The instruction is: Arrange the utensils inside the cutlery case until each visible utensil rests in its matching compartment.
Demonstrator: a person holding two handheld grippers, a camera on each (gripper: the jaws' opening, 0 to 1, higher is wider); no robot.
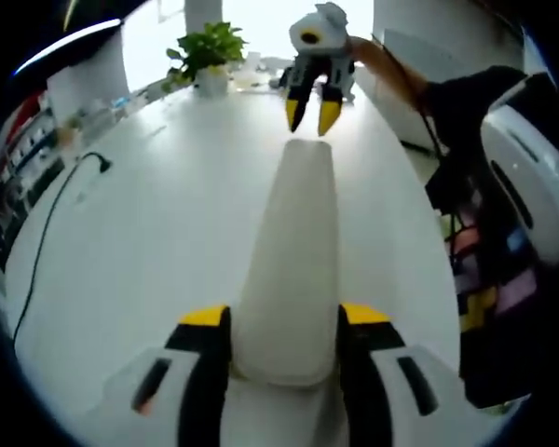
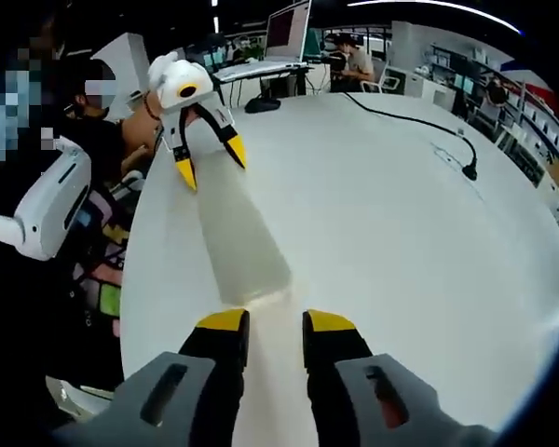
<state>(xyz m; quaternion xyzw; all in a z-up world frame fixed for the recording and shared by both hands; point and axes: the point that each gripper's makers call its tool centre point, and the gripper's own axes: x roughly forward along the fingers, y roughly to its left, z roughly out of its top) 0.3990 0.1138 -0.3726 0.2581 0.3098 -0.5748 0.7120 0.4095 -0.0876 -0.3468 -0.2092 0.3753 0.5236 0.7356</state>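
Spreading across both views, a large white table (image 1: 168,242) with a smooth matte top and a rounded edge is seen, and on it a long, pale, frosted-looking cutlery case (image 1: 293,270) is laid lengthwise between the two grippers. In the left gripper view the case is clamped at its near, rounded end by the left gripper (image 1: 284,321), whose black jaws with yellow tips are pressed against either side of it, parted as wide as the case. The far end of the case is reached by the right gripper (image 1: 314,116), a white body with tapered yellow-tipped jaws spread slightly apart above the tip of the case; whether that end is touched cannot be told. In the right gripper view the right gripper (image 2: 275,326) is seen from behind with a narrow gap between its jaws and nothing gripped between them, the translucent end of the case (image 2: 238,237) lying just beyond the tips — its contents cannot be made out. A thin black cable (image 2: 419,121) is trailed over the table, and a small leafy green plant (image 1: 205,47) in a white pot is set at the table's far edge. A laptop (image 2: 284,37) is stood at the other end.
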